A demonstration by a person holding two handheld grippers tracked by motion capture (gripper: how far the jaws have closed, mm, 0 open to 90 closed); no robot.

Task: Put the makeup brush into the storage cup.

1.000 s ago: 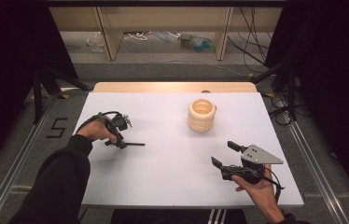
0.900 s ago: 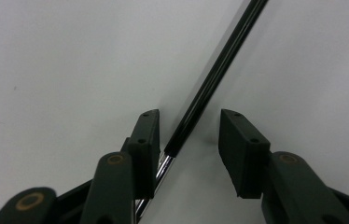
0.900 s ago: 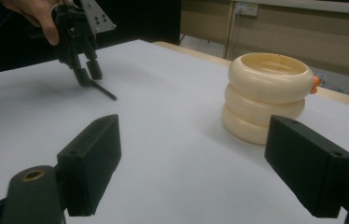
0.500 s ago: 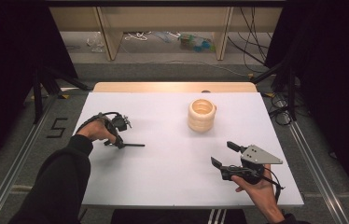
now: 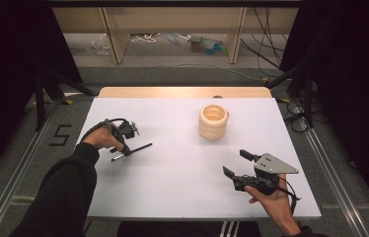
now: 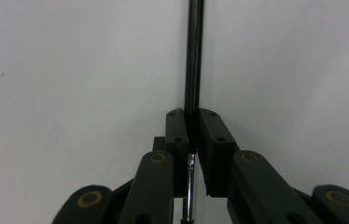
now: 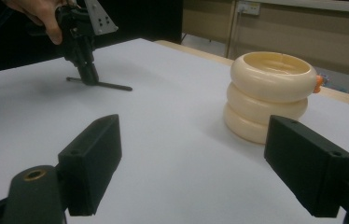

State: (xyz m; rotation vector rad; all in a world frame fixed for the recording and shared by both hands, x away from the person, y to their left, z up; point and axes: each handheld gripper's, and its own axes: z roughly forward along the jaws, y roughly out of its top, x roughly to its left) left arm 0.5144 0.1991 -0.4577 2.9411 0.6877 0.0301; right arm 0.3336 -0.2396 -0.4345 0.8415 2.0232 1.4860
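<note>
Left gripper (image 5: 126, 145), left of frame, pinches a thin black pen-like rod (image 5: 140, 148) flat on the white table (image 5: 182, 168), likely to lift it, while the right gripper (image 5: 237, 165), jaws wide, faces the cream ribbed ring-shaped holder (image 5: 213, 121) upper centre.

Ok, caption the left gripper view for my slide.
Left hand-held gripper shut on a thin dark rod over the white table.
</note>
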